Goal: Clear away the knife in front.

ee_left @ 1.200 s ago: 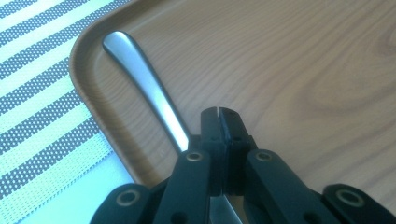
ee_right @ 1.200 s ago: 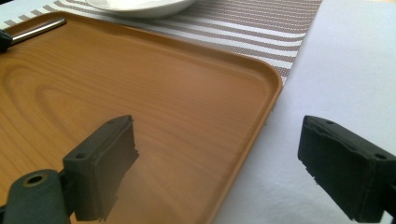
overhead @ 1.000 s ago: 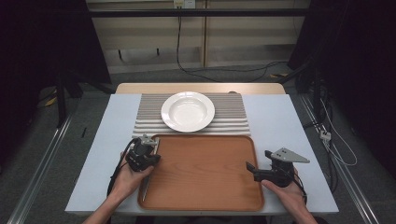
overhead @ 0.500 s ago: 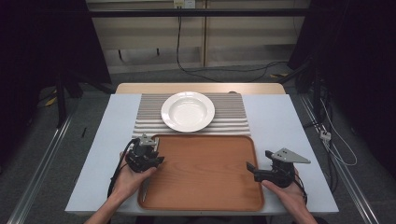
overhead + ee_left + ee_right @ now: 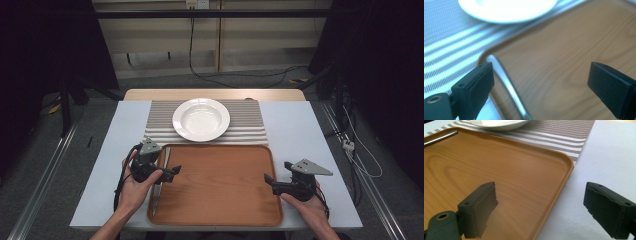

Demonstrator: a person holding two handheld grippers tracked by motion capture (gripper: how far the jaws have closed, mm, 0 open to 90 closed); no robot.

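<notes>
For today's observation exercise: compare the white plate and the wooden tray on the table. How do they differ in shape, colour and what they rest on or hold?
The white plate is round; the wooden tray is rectangular with rounded corners. The plate is glossy white, the tray brown wood grain. The plate sits on the striped mat and looks empty; the tray holds a metal utensil along its left edge. Both have raised rims.

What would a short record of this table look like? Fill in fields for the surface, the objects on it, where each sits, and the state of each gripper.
surface: table with a pale cover
mat: striped mat, at the far side
plate: white plate, on the mat
tray: wooden tray, in front of the mat
utensil: metal utensil, lying along the tray's left edge
left gripper: open, over the utensil
right gripper: open, at the tray's right edge
</notes>
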